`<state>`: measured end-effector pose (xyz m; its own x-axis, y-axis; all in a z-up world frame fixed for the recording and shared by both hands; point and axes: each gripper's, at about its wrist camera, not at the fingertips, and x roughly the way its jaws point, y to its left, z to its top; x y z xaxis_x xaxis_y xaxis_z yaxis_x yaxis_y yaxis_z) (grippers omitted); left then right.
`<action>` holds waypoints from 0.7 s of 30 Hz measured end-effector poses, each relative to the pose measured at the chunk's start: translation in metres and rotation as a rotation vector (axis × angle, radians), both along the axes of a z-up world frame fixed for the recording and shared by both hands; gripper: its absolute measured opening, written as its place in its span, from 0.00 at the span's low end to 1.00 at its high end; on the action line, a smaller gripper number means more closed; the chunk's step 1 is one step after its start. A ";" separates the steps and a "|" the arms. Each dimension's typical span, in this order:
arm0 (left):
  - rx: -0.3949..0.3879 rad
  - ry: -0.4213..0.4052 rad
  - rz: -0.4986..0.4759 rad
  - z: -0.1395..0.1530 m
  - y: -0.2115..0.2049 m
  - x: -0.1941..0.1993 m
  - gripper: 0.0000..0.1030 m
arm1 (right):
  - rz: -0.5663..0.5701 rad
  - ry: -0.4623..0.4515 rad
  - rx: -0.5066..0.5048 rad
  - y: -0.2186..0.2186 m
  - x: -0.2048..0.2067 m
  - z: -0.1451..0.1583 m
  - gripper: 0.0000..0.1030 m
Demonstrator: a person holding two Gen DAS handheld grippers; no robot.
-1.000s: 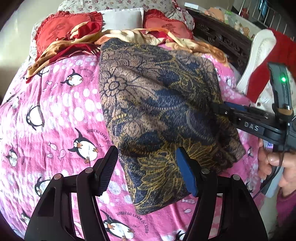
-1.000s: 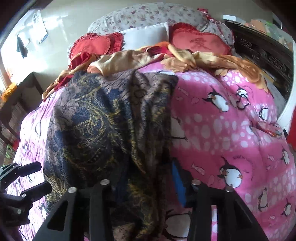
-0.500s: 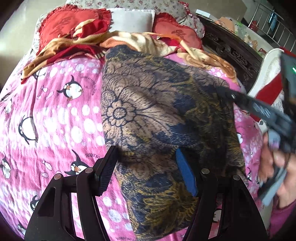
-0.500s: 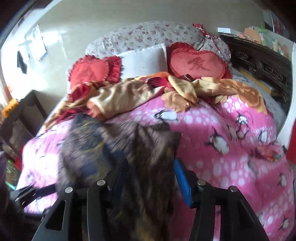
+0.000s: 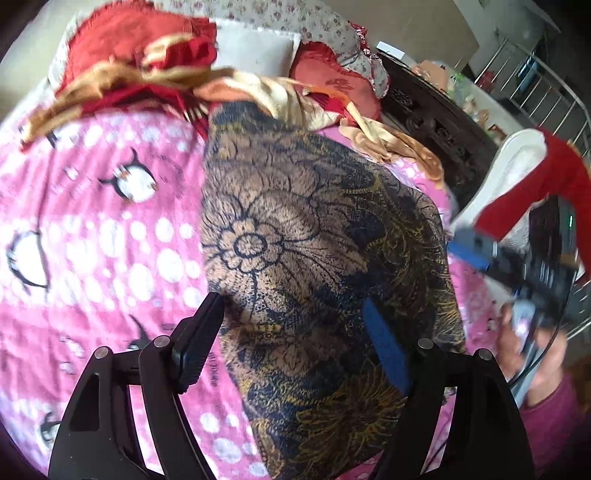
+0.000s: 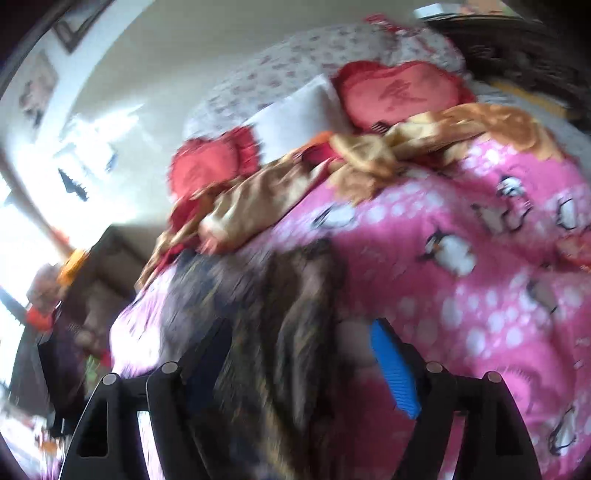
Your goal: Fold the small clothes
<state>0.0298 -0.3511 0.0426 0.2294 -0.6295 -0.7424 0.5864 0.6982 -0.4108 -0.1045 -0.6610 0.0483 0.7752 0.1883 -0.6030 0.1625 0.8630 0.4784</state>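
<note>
A dark navy and gold floral garment [image 5: 314, 266] lies lengthwise on the pink penguin bedspread [image 5: 92, 240]. My left gripper [image 5: 295, 332] is open, its jaws wide apart above the garment's near half, holding nothing. My right gripper [image 6: 303, 354] is open over the garment's edge [image 6: 280, 332]; that view is blurred by motion. It also shows in the left wrist view [image 5: 517, 266] at the right, beside the garment's right edge, held by a hand.
Red heart cushions [image 5: 122, 33], a white pillow [image 5: 255, 51] and a gold and red cloth [image 5: 280, 96] lie at the bed's head. A dark carved bed frame [image 5: 436, 125] and a white chair with a red garment [image 5: 528, 184] stand at the right.
The left gripper has moved forward over the garment. The right gripper has let go of the garment's edge, lifted and swung back to the right; its view is now blurred.
</note>
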 end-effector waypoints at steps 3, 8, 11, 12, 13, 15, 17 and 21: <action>-0.020 0.055 0.005 -0.013 -0.006 0.006 0.78 | 0.052 0.037 -0.043 0.014 -0.001 -0.016 0.80; 0.011 0.061 0.005 -0.031 -0.022 0.004 0.86 | 0.081 0.061 -0.003 0.022 0.009 -0.042 0.80; 0.013 0.047 -0.018 -0.031 -0.028 0.000 0.84 | 0.122 0.061 0.030 0.032 0.018 -0.048 0.52; 0.014 0.047 -0.020 -0.029 -0.029 0.000 0.75 | 0.119 0.063 0.014 0.036 0.019 -0.047 0.43; 0.009 0.052 -0.021 -0.026 -0.029 -0.001 0.64 | 0.115 0.062 0.009 0.039 0.020 -0.047 0.41; -0.006 0.057 -0.018 -0.019 -0.023 -0.002 0.47 | 0.104 0.053 0.015 0.043 0.016 -0.041 0.34; -0.019 0.062 -0.024 -0.009 -0.013 -0.005 0.33 | 0.112 0.033 0.015 0.050 0.009 -0.031 0.32; -0.038 0.060 -0.035 0.015 0.012 -0.022 0.32 | 0.150 0.012 0.000 0.073 -0.009 -0.005 0.31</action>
